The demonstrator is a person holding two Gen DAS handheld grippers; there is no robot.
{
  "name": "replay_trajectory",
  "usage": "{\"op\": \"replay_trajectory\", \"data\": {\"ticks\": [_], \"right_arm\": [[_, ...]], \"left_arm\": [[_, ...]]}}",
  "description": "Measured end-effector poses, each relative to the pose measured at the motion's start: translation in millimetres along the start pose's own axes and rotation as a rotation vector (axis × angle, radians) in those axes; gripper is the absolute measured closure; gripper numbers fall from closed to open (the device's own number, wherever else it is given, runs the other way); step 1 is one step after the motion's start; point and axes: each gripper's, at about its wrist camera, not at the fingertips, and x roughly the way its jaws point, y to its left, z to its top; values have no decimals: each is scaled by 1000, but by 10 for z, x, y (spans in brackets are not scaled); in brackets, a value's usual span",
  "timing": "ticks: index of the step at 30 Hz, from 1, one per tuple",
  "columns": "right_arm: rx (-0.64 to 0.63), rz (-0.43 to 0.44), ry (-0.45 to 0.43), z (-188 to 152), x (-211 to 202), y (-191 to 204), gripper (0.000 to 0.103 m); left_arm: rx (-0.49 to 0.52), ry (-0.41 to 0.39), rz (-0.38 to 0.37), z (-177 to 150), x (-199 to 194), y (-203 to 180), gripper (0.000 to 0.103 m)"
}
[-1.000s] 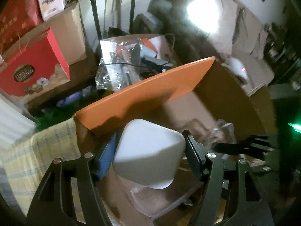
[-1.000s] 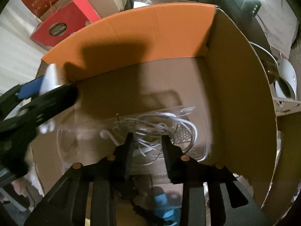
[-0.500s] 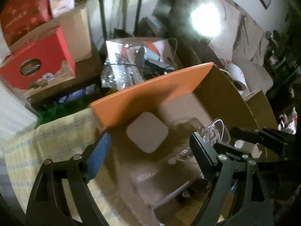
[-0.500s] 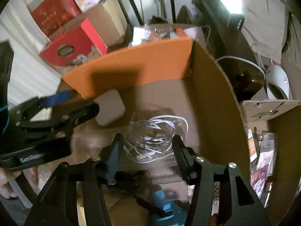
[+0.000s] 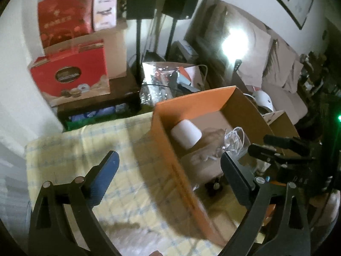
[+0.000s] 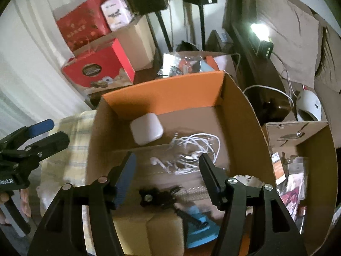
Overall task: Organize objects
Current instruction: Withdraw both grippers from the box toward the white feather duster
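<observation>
An open cardboard box point(image 6: 162, 91) with an orange inner wall stands on a yellow checked cloth point(image 5: 89, 149). A white rounded case point(image 6: 146, 131) lies in its far left corner, also in the left wrist view point(image 5: 185, 134). A clear bag of tangled white earphones point(image 6: 192, 152) lies beside it. My left gripper point(image 5: 168, 170) is open and empty, above the box's left wall point(image 5: 179, 166). My right gripper point(image 6: 167, 170) is open and empty above the box's near part.
Red gift boxes point(image 5: 70, 79) and a carton stand at the back left. A foil-lined box of clutter point(image 6: 187, 66) sits behind the orange box. A second cardboard box point(image 6: 302, 149) with packets is at the right. A black tool and a blue object point(image 6: 198, 232) lie near the right gripper.
My left gripper opened and dropped the white case into the box, then pulled back and left. My right gripper opened, let go of the earphone bag and rose.
</observation>
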Motion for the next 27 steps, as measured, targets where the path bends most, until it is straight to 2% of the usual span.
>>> {"op": "replay_trajectory", "data": {"ticks": [3, 16, 27], "right_arm": [[-27, 13, -13, -75, -94, 143, 33], [-144, 121, -36, -439, -284, 919, 30], [-183, 139, -50, -722, -290, 1434, 22]], "left_arm": [[-14, -20, 20, -137, -194, 137, 0], [-42, -66, 120, -999, -831, 705, 0], [-142, -91, 157, -1427, -1199, 1066, 0]]}}
